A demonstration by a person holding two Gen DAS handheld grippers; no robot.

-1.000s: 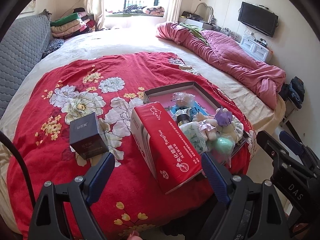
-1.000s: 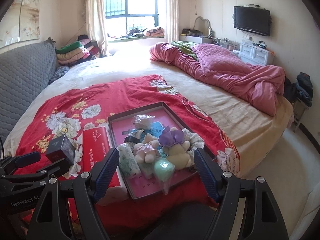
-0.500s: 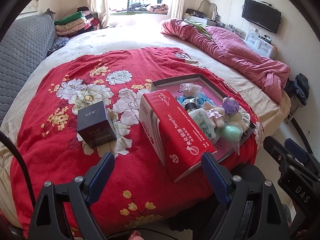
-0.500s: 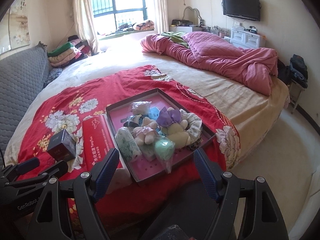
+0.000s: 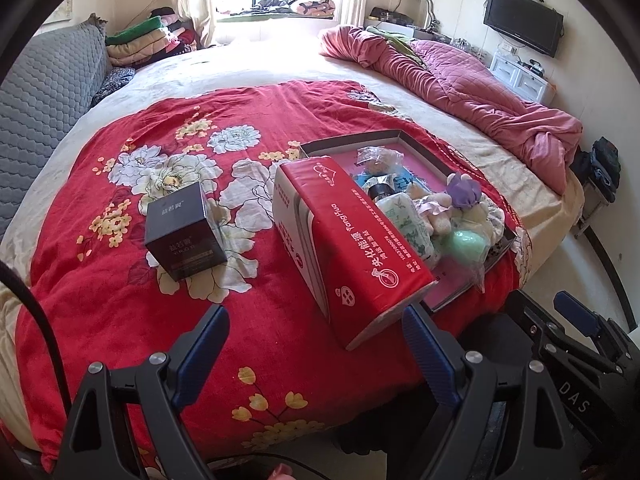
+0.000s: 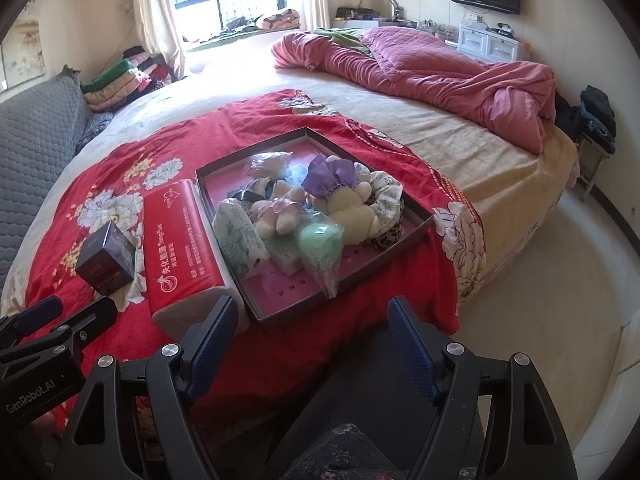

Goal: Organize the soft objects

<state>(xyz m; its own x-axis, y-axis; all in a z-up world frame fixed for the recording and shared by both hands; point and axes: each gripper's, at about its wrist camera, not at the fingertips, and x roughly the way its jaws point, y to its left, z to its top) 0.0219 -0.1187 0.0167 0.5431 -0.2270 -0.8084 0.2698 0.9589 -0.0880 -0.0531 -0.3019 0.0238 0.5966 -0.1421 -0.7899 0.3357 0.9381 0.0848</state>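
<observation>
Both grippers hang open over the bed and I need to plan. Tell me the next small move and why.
Probably ease the right gripper forward and down toward the mint-green ball in its clear bag. It lies nearest that gripper, at the near side of the pink-lined tray, atop the pile of soft toys. Both grippers are open and empty, and the left gripper faces the red box instead.

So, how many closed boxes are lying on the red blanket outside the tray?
2: a dark cube box on the white flowers, and a long red box lying right along the tray's left side. Others may be hidden.
</observation>
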